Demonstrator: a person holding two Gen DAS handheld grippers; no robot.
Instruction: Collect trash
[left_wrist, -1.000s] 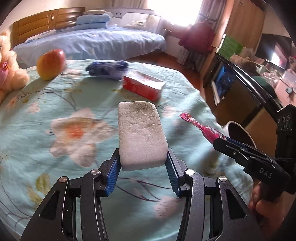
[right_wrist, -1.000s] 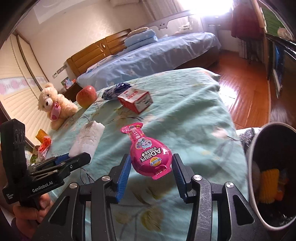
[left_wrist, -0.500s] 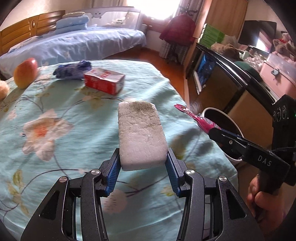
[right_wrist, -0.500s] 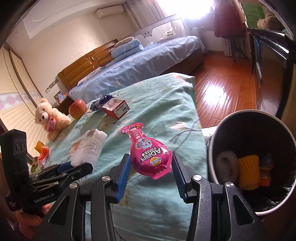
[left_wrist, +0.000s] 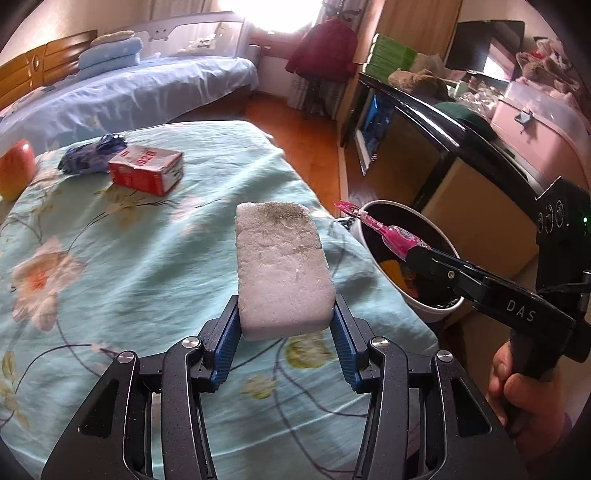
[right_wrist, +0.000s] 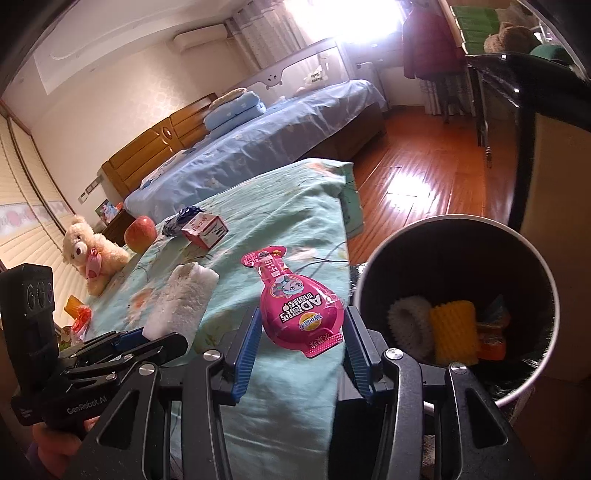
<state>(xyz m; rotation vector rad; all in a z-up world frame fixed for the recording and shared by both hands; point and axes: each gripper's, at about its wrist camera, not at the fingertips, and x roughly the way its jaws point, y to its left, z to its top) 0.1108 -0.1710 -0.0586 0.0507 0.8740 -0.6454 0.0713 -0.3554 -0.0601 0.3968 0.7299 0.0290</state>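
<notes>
White grimy foam block held above floral bedspread, pink pouch held beside dark bin

Left-wrist view: the apple, far left of the fingers, is cut by the frame edge; the bin, right of them, is partly hidden behind the right gripper. Right-wrist view: the bin's near rim is hidden behind the fingers; the orange item inside is too indistinct to identify.
</notes>
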